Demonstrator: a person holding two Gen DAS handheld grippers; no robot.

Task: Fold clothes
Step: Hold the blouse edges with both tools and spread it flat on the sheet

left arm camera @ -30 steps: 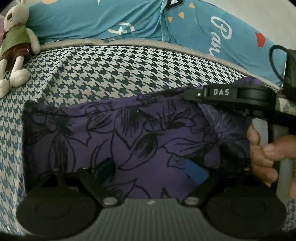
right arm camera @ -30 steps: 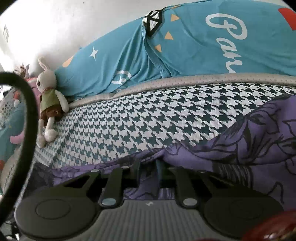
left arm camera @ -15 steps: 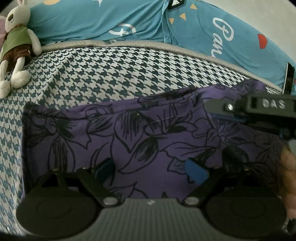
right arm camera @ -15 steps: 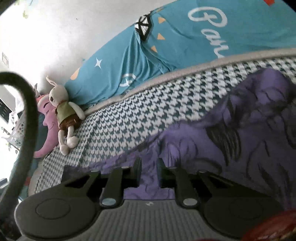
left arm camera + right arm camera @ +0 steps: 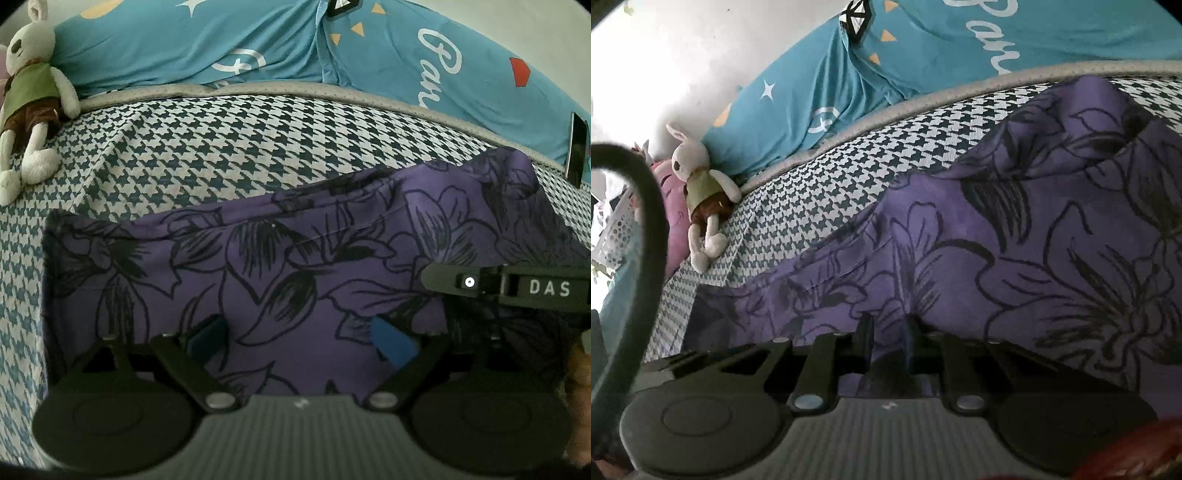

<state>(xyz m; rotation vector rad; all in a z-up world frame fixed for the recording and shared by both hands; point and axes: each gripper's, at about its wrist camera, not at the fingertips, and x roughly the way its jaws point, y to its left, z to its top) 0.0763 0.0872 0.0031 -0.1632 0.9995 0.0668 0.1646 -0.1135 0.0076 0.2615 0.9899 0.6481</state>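
Your purple flowered garment (image 5: pixel 295 266) lies spread on the houndstooth bed (image 5: pixel 207 147), one tool gripping it and the other spread above it.

Your left tool (image 5: pixel 301 341) sits over the near middle of the garment with its blue-padded fingers (image 5: pixel 393 345) spread wide and nothing between them. Your right tool (image 5: pixel 888 341) has its fingers nearly pressed together at the garment's near edge; purple cloth sits in the narrow gap, so it looks to be pinching the fabric. In the left view the right tool's black body comes in from the right, over the cloth. A stuffed rabbit (image 5: pixel 31 99) lies at the bed's far left, a teal quilt (image 5: pixel 229 40) runs along the far side, and a phone (image 5: pixel 577 147) stands at the far right.
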